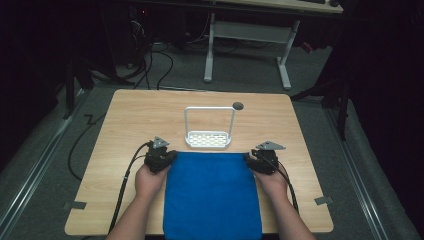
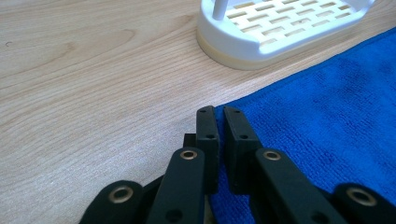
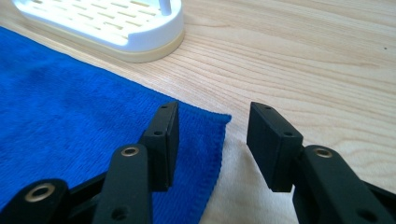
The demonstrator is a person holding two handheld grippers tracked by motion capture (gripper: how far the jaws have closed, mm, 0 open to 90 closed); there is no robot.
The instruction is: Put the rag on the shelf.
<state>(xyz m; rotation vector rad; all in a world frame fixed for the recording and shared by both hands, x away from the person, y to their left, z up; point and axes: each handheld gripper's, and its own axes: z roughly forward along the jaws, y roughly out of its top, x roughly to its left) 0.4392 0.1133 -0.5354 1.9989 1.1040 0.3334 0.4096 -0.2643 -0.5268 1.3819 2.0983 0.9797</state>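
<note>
Beyond blue towel [image 1: 212,195], white slotted rack [image 1: 208,139] sits.

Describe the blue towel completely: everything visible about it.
The blue towel is a plain, bright blue rectangle of fuzzy terry-like cloth with a stitched hem. It lies flat and smooth on the wooden table, its near end reaching the table's near edge and its far edge just short of the white slotted rack. The left tool is nearly shut at its far left corner, though whether cloth is pinched is hidden. The right tool stands open astride its far right corner.
</note>
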